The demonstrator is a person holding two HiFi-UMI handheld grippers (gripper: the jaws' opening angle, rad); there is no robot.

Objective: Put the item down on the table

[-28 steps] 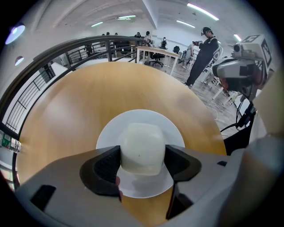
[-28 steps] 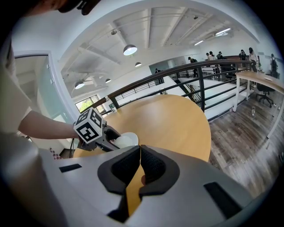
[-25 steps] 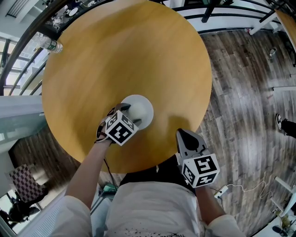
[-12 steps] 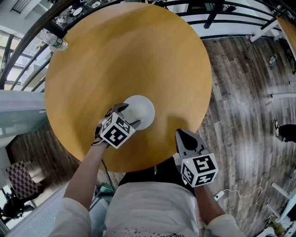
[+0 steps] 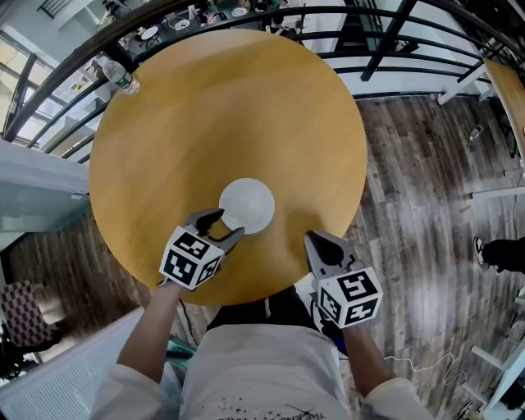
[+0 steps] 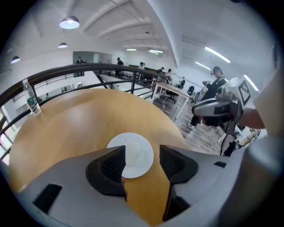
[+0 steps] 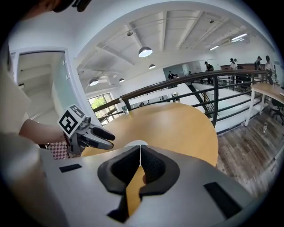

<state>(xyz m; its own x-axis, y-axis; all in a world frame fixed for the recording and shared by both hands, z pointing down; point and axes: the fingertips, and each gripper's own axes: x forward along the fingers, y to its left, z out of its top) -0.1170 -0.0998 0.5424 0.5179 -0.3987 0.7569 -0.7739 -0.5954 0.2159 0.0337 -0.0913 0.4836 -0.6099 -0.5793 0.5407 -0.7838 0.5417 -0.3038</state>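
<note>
A round wooden table fills the scene, standing on a grey plank floor with a dark metal railing curving behind its far rim. A person in a white shirt stands at the near edge with a marker-cubed gripper in each hand.

The left gripper points down and away over the tabletop, and in the head view its tips lie just beside the near-left edge of the white plate. Its jaws stand well apart, having just closed a little, and they clamp nothing. Its own view shows the plate on the wood beyond the gap, clear of both pads.

The right gripper sits over the table's near-right rim, apart from the plate. Its ribbed pads are pressed together with only a hairline seam between them, and nothing is held in them.

The plate – the item in question – lies flat on the table, toward the person's side of centre and between the two grippers, nearer the left. A clear water bottle stands upright at the far-left edge of the table, close to the railing and well away from everything else.
</note>
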